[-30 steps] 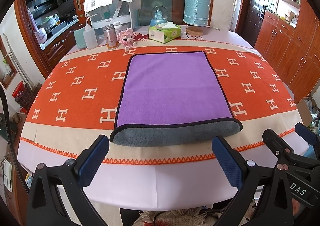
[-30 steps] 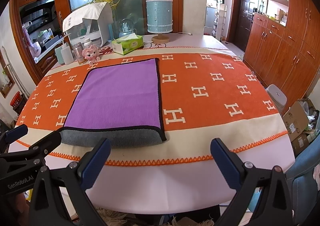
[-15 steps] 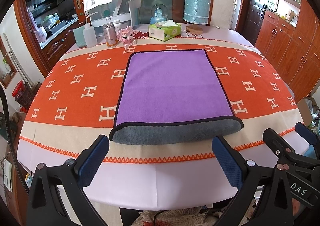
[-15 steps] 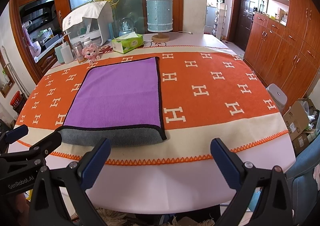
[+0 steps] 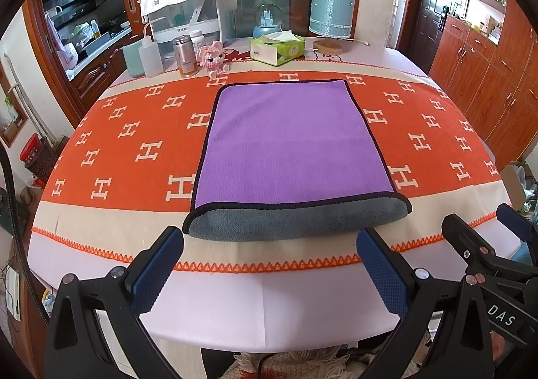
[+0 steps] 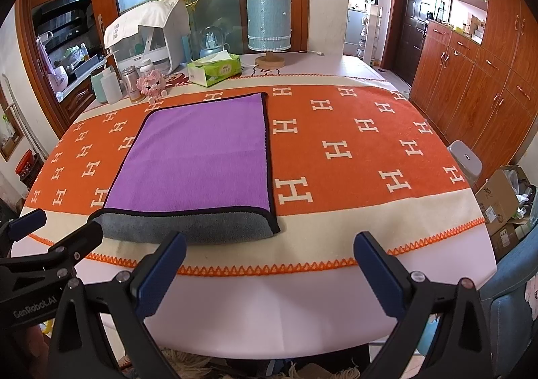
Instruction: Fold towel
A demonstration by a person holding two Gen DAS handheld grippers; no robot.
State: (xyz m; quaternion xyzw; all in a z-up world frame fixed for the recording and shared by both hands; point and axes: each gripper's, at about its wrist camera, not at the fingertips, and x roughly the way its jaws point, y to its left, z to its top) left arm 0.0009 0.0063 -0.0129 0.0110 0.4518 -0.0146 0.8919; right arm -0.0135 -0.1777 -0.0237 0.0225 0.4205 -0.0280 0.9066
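Note:
A purple towel [image 5: 289,143] with a black hem lies flat on the orange tablecloth, its near end folded so a grey band [image 5: 296,221] shows. It also shows in the right wrist view [image 6: 198,157], left of centre. My left gripper [image 5: 269,244] is open and empty, just short of the towel's near grey edge. My right gripper [image 6: 269,246] is open and empty, near the towel's near right corner [image 6: 274,227]. Each gripper shows at the edge of the other's view.
The table's far end holds a green tissue box [image 5: 277,49], a blue lamp [image 5: 331,12], a pink toy [image 5: 213,58], bottles [image 5: 151,56] and a white appliance [image 5: 191,19]. Wooden cabinets [image 6: 470,76] stand right. A cardboard box [image 6: 501,201] sits on the floor.
Both grippers have edged slightly forward toward the towel's near edge. The towel has not moved and both grippers stay open.

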